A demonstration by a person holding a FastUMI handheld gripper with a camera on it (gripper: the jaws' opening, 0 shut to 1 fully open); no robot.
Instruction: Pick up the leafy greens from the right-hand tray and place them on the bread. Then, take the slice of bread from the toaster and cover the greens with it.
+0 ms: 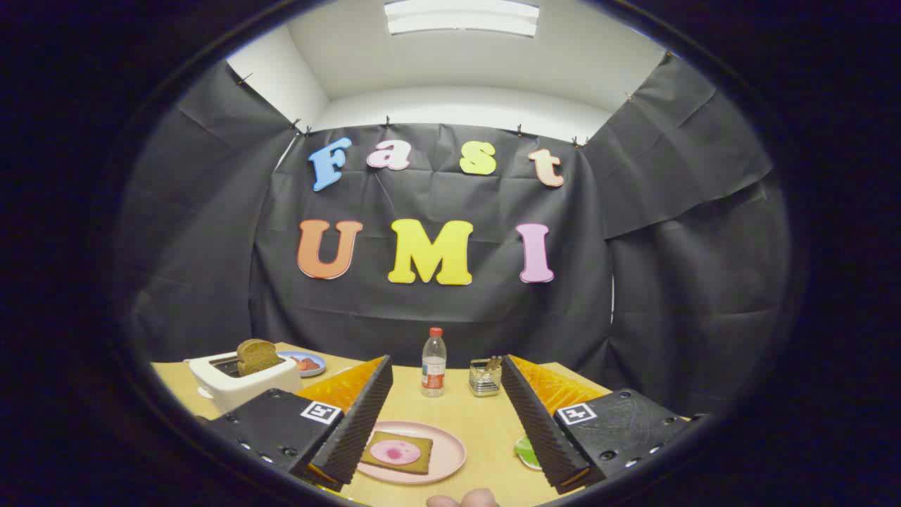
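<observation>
Leafy greens [526,451] beside right finger, gripper [442,412] level above table, jaws spread wide, empty.

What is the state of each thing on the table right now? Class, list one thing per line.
hand-held gripper: open, fingers wide apart, holding nothing
toaster: a bread slice stands up out of its slot
bread slice: upright in the toaster, not taken
pink plate: holds a flat bread with a pink round on top
flat bread: uncovered, no greens on it
bottle: upright, capped
leafy greens: beside the right finger, not picked up
</observation>
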